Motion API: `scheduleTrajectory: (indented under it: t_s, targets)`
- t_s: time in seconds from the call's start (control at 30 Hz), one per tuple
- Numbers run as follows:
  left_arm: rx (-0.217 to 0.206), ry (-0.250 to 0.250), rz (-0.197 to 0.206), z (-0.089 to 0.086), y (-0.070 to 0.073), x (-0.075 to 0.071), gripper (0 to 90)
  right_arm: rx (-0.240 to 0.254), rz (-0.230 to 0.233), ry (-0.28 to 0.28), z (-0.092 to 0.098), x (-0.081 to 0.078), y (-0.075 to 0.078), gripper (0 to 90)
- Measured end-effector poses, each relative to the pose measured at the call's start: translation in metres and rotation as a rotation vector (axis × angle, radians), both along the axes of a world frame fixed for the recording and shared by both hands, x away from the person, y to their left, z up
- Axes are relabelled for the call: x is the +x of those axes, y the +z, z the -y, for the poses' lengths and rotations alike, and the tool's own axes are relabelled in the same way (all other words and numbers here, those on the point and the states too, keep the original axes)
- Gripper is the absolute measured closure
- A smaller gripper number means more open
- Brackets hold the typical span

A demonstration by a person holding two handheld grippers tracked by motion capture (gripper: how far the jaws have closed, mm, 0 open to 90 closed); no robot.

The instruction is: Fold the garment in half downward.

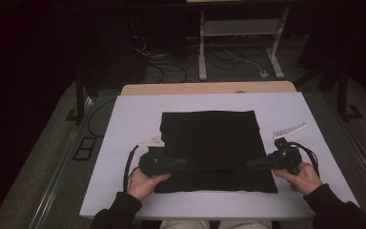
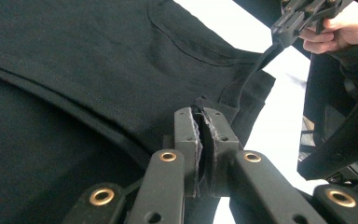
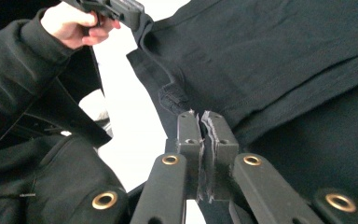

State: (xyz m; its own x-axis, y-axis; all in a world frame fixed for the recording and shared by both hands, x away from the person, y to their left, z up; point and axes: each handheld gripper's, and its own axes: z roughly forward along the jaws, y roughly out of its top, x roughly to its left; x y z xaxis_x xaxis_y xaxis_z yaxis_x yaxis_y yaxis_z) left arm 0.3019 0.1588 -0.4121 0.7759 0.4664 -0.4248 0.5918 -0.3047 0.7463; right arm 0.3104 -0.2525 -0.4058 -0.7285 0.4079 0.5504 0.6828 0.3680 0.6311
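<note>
A white bench (image 1: 124, 119) carries a black garment (image 1: 209, 138), folded into a rough square and lying flat near its middle. The left gripper (image 1: 181, 164) sits at the garment's near left part, the right gripper (image 1: 251, 165) at its near right part. Each has its jaws pressed narrow on a pinch of the black cloth, and a strip of fabric stretches between the two.

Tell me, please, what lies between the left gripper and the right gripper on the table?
In the high view, the black garment spans the stretch between the left gripper and the right gripper; each is shut on its near part.
</note>
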Motion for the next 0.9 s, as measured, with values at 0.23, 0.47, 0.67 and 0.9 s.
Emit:
scheduleTrajectory:
  t_s: [0.23, 0.47, 0.67, 0.9]
  targets:
    - [0.017, -0.025, -0.013, 0.002, -0.001, -0.006, 83.9, -0.005, -0.009, 0.011, 0.001, -0.005, 0.001, 84.8]
    - [0.038, -0.039, -0.024, 0.005, -0.002, -0.01, 83.9, -0.022, -0.014, 0.028, 0.0, -0.008, -0.001, 84.8]
    - [0.046, -0.04, -0.038, 0.004, -0.006, -0.011, 83.7, -0.036, -0.026, 0.038, -0.001, -0.01, -0.002, 84.7]
    - [0.06, -0.046, -0.042, 0.004, -0.007, -0.011, 83.5, -0.046, -0.037, 0.046, -0.003, -0.011, -0.005, 84.4]
